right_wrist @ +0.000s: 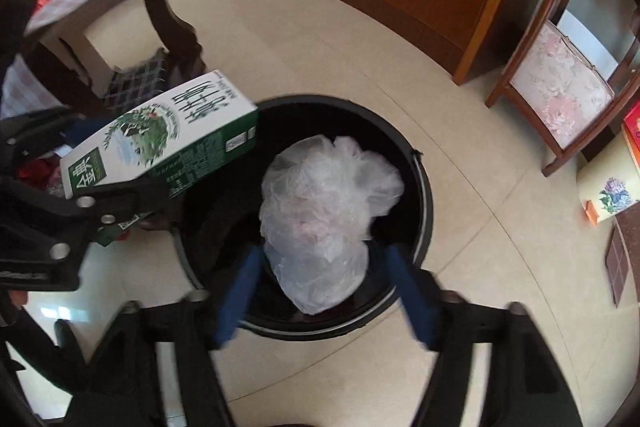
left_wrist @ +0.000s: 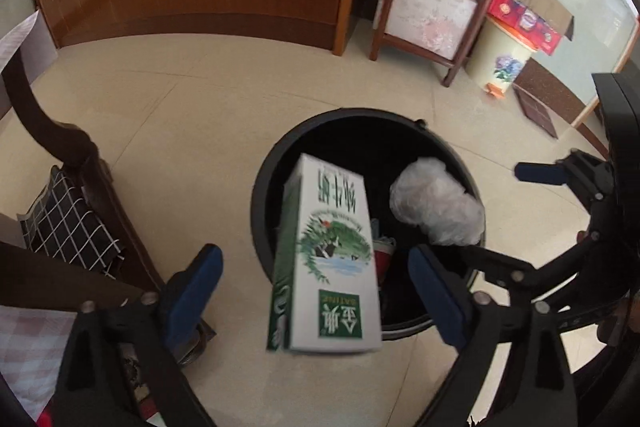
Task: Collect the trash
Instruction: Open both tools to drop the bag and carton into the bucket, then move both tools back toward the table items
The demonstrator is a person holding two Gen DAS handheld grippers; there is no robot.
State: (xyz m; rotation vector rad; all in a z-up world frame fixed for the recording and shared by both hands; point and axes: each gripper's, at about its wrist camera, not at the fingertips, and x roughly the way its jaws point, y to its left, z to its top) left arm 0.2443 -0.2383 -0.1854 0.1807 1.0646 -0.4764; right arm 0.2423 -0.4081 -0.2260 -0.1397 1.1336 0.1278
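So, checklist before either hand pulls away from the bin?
1. Left hand-held gripper open: ok, both fingers stand apart from the white-and-green milk carton.
2. Carton over the round black trash bin: cannot tell. Its far end overlaps the opening, but the right wrist view shows most of it left of the rim.
3. Right hand-held gripper open: ok, fingers wide apart.
4. Crumpled clear plastic bag inside the rim: ok in the right wrist view.
5. Room left in the bin: cannot tell, the interior is dark.
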